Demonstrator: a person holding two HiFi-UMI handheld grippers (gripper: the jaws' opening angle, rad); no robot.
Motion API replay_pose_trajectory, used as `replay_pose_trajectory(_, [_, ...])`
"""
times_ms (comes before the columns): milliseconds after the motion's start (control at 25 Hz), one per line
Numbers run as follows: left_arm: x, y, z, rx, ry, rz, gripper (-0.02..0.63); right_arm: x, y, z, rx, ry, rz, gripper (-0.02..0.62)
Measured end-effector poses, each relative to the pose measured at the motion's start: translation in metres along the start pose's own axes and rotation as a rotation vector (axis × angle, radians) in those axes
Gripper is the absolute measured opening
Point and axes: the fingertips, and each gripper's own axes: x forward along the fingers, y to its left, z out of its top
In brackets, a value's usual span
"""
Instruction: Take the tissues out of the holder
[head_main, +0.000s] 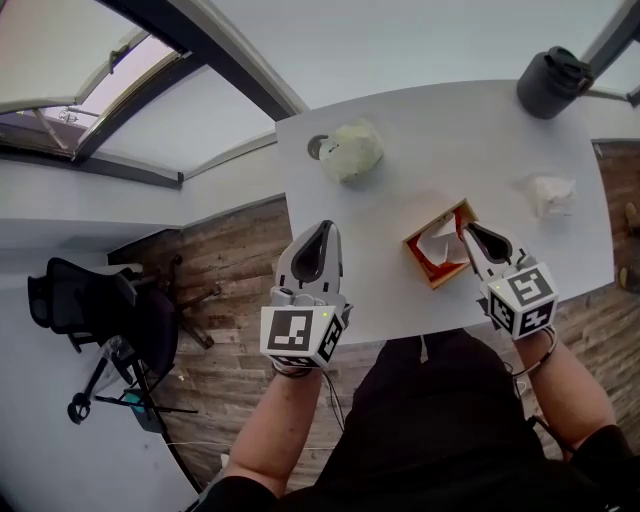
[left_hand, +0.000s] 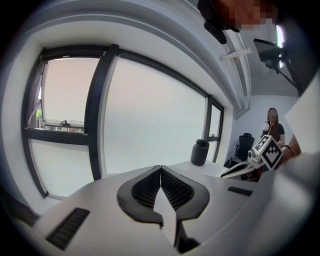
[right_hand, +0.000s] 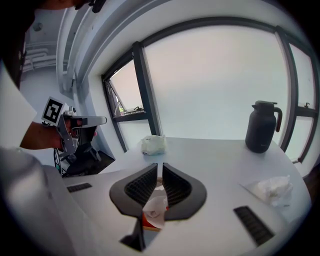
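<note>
The tissue holder (head_main: 432, 262), a small orange-and-wood box, stands near the table's front edge with white tissues (head_main: 440, 244) bunched inside. My right gripper (head_main: 464, 231) hangs at the holder's right rim, jaws shut with nothing between them. In the right gripper view the tissues (right_hand: 156, 205) and the orange holder (right_hand: 149, 220) show just below the right gripper (right_hand: 160, 166). My left gripper (head_main: 322, 229) is shut and empty over the table's front left edge, well left of the holder. Its jaws meet in the left gripper view, where the left gripper (left_hand: 160, 168) points toward the windows.
A crumpled white tissue (head_main: 552, 194) lies on the white table (head_main: 480, 140) right of the holder. A pale yellow-green crumpled wad (head_main: 351, 152) sits at the far left by a cable hole (head_main: 317, 147). A black jug (head_main: 553, 82) stands at the far right corner. A black office chair (head_main: 90, 300) is on the floor.
</note>
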Motion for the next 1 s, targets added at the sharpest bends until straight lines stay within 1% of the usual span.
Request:
replay_pose_trajectory(40, [0.002, 0.001, -0.002, 0.0, 0.001, 0.002, 0.006, 0.003, -0.002, -0.003, 0.0, 0.005, 0.004, 0.013])
replay_pose_trajectory(80, [0.004, 0.002, -0.005, -0.001, 0.004, 0.003, 0.006, 0.006, -0.003, -0.006, 0.001, 0.011, 0.008, 0.038])
replay_pose_trajectory(200, [0.01, 0.003, -0.014, -0.008, 0.023, 0.004, 0.006, 0.014, -0.003, -0.016, 0.003, 0.033, 0.021, 0.073])
replay_pose_trajectory(360, [0.02, 0.003, -0.024, -0.005, 0.043, -0.003, 0.006, 0.024, -0.004, -0.028, 0.002, 0.068, 0.037, 0.11])
replay_pose_trajectory(640, [0.031, 0.008, -0.038, -0.01, 0.072, -0.008, 0.006, 0.042, -0.008, -0.038, -0.006, 0.142, 0.038, 0.121])
replay_pose_trajectory(840, [0.036, 0.014, -0.046, -0.036, 0.092, 0.006, 0.006, 0.052, -0.006, -0.043, -0.036, 0.2, 0.027, 0.121])
replay_pose_trajectory(1000, [0.039, 0.016, -0.049, -0.042, 0.097, 0.004, 0.006, 0.056, -0.006, -0.046, -0.06, 0.26, 0.012, 0.121])
